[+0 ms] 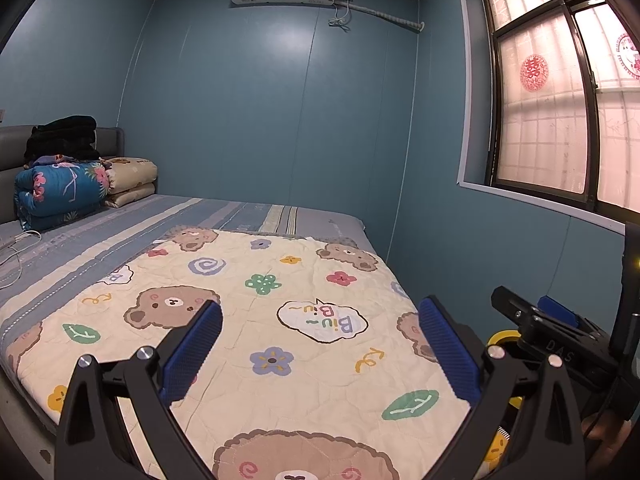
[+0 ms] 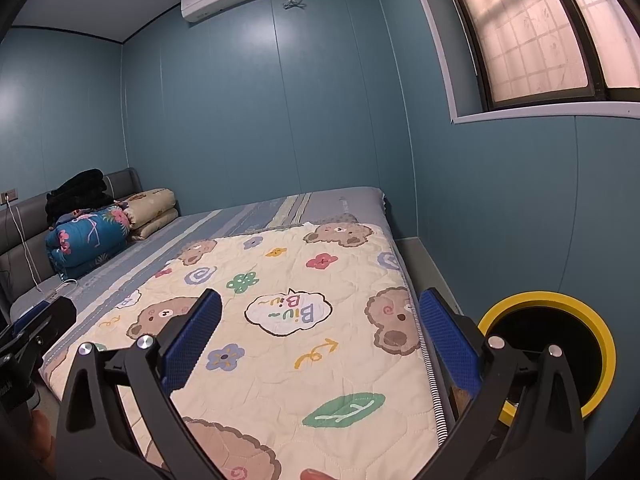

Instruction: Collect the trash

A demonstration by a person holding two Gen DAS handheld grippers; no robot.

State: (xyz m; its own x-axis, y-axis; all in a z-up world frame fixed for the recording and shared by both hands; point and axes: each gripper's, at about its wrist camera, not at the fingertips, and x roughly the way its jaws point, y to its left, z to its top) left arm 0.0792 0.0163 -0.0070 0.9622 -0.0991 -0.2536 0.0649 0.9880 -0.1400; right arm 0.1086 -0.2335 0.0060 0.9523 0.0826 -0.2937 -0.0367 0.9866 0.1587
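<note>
A yellow-rimmed bin [image 2: 546, 299] with a dark inside stands on the floor to the right of the bed, just past my right gripper's right finger. My right gripper [image 2: 320, 296] is open and empty over the cream bear-print quilt [image 2: 280, 320]. In the left wrist view, my left gripper [image 1: 320, 306] also hangs open and empty above the quilt [image 1: 280, 280]. A sliver of the bin [image 1: 502, 338] shows behind the other gripper's black body. A small white bit [image 1: 308, 237] lies at the quilt's far edge; I cannot tell what it is.
Folded blankets [image 1: 64, 192] are stacked against the grey headboard at the far left. A white cable [image 1: 16, 248] trails over the striped sheet. Blue walls close in the bed at the back and right, with a window [image 1: 560, 112] on the right wall.
</note>
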